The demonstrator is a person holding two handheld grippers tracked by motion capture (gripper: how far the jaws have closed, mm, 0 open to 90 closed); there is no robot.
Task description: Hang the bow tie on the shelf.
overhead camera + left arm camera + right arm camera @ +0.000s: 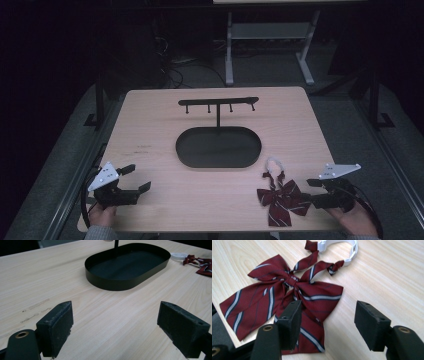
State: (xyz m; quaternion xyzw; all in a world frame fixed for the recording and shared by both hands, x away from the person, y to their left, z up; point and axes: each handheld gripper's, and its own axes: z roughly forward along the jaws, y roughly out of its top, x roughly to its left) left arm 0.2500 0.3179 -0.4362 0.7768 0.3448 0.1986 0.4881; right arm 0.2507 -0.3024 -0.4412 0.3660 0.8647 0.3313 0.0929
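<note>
Pale wooden table (150, 125) stands on grey carpet (340, 120) in a dark room.

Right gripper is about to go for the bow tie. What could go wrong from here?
1. The striped bow tie lies flat and limp near the table edge; the open right gripper might pinch one loose layer and let it slip, or nudge it off.
2. Its white neck band trails loose and could snag a peg on the hanger stand or the tray rim.
3. The left gripper sits open, far across, too far to steady it.
</note>
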